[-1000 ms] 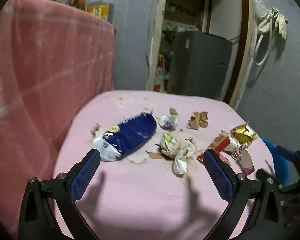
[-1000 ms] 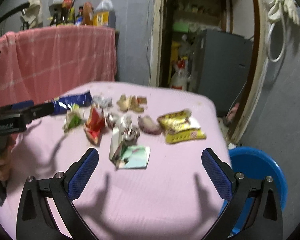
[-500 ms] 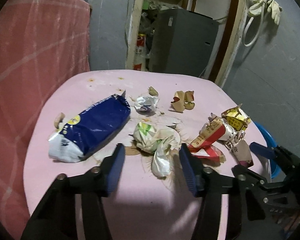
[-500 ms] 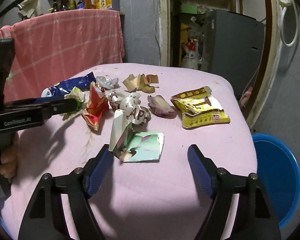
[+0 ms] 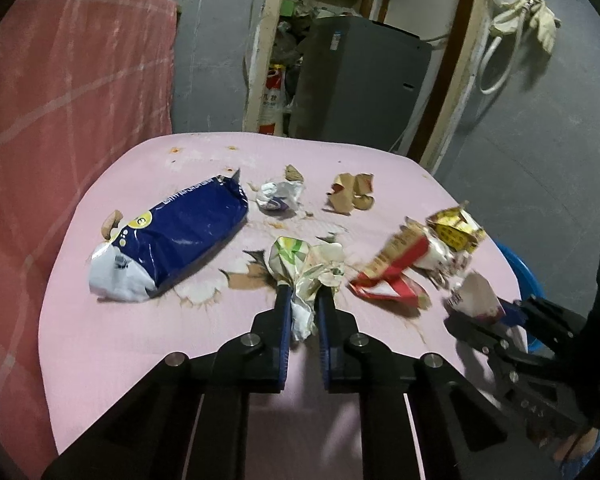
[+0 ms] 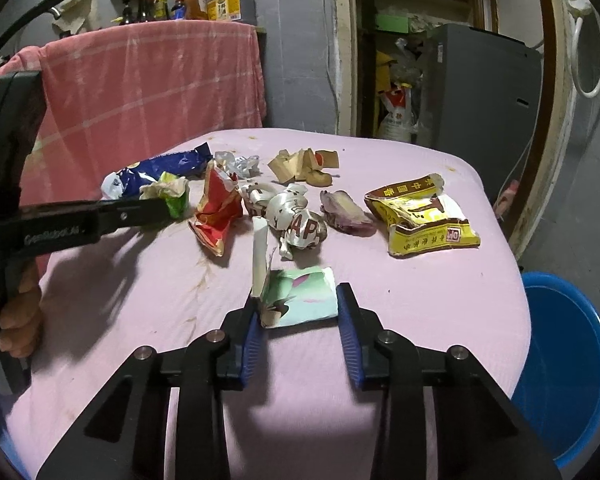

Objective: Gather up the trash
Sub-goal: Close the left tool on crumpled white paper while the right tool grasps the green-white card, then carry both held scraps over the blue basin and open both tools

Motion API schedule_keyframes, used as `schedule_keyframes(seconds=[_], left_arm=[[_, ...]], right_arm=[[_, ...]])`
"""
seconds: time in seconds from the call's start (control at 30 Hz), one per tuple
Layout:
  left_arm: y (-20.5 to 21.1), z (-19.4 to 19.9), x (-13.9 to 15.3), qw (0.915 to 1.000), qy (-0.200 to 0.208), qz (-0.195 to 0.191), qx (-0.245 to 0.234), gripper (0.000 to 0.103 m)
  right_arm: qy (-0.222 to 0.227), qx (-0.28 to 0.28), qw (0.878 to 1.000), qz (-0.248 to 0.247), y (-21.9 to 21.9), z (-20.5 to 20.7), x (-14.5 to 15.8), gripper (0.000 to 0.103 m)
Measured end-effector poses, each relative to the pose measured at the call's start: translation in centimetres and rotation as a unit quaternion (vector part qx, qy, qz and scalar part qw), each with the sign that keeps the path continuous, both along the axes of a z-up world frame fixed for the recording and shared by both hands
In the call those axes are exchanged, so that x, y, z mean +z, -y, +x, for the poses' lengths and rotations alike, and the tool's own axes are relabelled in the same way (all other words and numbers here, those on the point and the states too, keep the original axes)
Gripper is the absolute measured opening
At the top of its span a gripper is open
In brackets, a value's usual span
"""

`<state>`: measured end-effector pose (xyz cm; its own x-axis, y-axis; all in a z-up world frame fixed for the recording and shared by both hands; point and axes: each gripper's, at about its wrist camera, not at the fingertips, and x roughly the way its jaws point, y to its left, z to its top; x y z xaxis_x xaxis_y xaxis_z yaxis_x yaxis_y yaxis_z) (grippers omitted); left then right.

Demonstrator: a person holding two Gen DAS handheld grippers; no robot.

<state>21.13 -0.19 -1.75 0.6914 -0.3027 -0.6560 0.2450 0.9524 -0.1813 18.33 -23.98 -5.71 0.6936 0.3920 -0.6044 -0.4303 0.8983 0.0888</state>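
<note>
My left gripper (image 5: 303, 300) closes its jaws on a crumpled green-white wrapper (image 5: 306, 268) at mid-table (image 5: 140, 360). My right gripper (image 6: 298, 316) closes around a pale green carton (image 6: 300, 292) near the table's front; its pads flank the carton, contact unclear. A blue bin (image 6: 568, 360) stands right of the table.
</note>
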Motion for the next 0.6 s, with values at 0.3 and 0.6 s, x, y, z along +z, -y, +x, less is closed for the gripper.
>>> schedule_keyframes(seconds=[0.3,0.6], left_arm=[[1.6,-3.7,1.6,0.9979,0.059,-0.022,-0.012,0.009],[5.8,-6.6,5.6,0.9836,0.167,-0.051,-0.047,0.009]], right_arm=[[0.063,-0.036,0.996,0.053,2.7,-2.3,2.4,0.033],[0.196,-0.090,0.974,0.071,6.1,-6.3,7.8,0.033]])
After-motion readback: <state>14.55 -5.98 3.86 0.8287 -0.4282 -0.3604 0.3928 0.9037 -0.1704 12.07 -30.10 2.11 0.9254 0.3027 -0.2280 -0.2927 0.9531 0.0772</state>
